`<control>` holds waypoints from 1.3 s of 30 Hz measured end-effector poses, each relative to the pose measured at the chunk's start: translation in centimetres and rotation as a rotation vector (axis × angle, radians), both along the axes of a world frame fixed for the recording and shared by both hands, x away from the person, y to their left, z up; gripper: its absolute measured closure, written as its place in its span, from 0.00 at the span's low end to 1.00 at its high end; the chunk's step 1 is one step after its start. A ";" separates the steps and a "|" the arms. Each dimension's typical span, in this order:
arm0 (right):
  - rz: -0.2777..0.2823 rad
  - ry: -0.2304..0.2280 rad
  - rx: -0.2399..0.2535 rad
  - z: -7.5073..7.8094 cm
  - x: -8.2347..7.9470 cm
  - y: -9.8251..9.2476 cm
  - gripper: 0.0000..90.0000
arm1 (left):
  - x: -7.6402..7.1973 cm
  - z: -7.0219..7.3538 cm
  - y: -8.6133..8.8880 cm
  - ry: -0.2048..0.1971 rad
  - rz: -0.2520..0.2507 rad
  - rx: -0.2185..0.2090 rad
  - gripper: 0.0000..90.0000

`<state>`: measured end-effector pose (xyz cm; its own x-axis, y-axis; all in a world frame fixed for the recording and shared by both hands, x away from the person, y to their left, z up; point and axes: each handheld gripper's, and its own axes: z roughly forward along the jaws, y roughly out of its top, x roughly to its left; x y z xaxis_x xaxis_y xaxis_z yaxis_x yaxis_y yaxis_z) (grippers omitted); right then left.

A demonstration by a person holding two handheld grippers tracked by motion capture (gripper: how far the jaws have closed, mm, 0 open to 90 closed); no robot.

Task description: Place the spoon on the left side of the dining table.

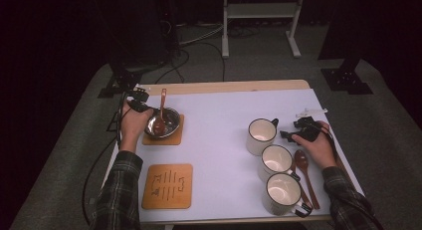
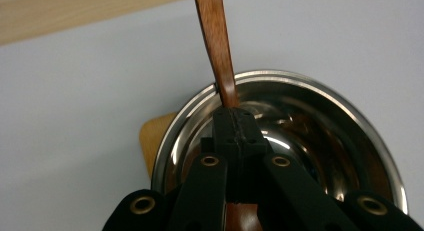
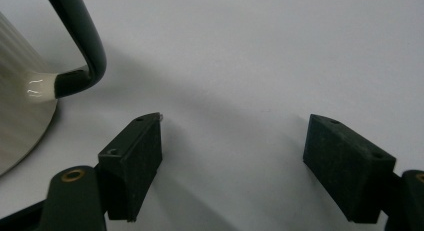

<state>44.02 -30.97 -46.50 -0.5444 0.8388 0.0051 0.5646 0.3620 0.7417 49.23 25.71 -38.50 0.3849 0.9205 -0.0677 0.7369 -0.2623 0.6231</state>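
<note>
Spoon held over the bowl

The left gripper (image 2: 235, 136) has its jaws clamped on the spoon (image 2: 218, 46), which leans in the bowl (image 2: 320, 96) (on a coaster); the right gripper (image 3: 232, 161) rests with jaws apart beside a mug (image 3: 20, 111).

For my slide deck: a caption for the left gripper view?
Left tool shut on a wooden spoon over a steel bowl.

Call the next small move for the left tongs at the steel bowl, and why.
Probably open the left tongs and back off. They are shut on the wooden spoon, whose head already sits inside the steel bowl on its coaster, handle leaning on the rim. The right tongs sit open beside a mug.
</note>
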 end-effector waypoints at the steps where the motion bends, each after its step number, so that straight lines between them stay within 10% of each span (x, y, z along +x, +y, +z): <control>1: 0.000 0.000 0.000 0.0 0.0 0.0 0.24 | 0.0 0.0 0.0 0.000 0.000 0.000 1.00; 39: 0.001 0.001 0.002 0.0 0.0 0.0 0.24 | -1.4 -3.3 0.7 0.071 0.012 0.049 1.00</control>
